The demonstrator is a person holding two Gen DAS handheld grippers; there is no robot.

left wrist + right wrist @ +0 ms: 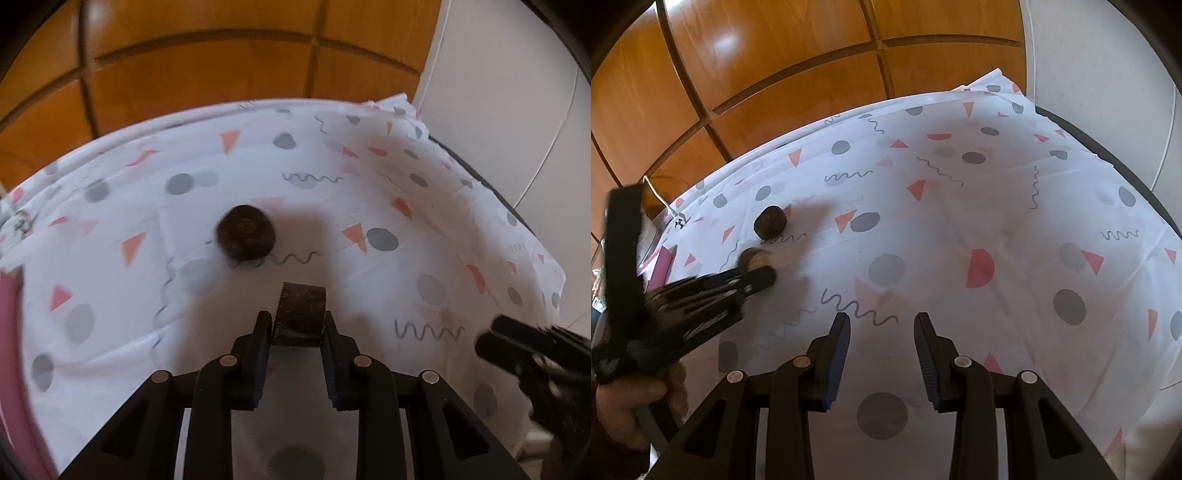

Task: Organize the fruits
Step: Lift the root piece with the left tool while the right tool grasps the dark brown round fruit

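Note:
My left gripper is shut on a dark brown fruit, which fills the gap between both pads just above the patterned tablecloth. In the right wrist view the same fruit shows as a brownish round at the tips of the left gripper. A second dark round fruit lies on the cloth just beyond it, apart from the fingers. My right gripper stands open over bare cloth to the right, with nothing between its fingers.
A pink object sits at the cloth's left edge. A white cable lies at the far left. Wooden cabinet doors rise behind the table, with a white wall to the right. A hand holds the left gripper.

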